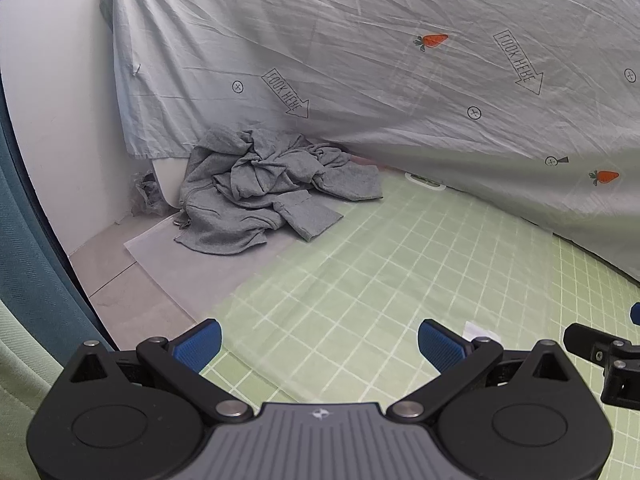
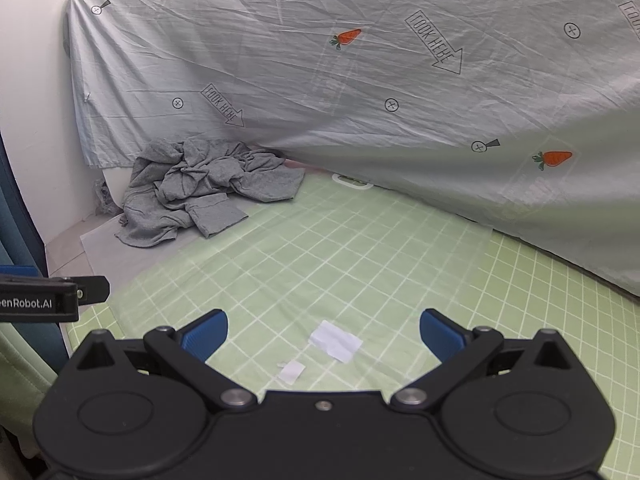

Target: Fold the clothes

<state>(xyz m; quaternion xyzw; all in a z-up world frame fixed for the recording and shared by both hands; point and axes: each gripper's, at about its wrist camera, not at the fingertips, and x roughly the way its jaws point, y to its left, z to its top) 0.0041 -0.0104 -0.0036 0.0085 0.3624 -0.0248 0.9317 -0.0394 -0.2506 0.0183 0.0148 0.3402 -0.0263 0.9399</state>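
Both my claws, left (image 1: 319, 346) and right (image 2: 323, 336), gape empty over the green mat (image 1: 380, 264); the crumpled grey hoodie (image 1: 272, 190) lies far left, well apart.

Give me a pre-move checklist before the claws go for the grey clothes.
1. Left claw open and empty: ok.
2. Right claw open and empty: ok.
3. Grey clothes in sight, crumpled in the far left corner: ok.
4. Path across the green checked sheet free: ok, only white paper scraps near the right claw.
5. A clean hem or collar to grasp: cannot tell.
6. How many garments: cannot tell.
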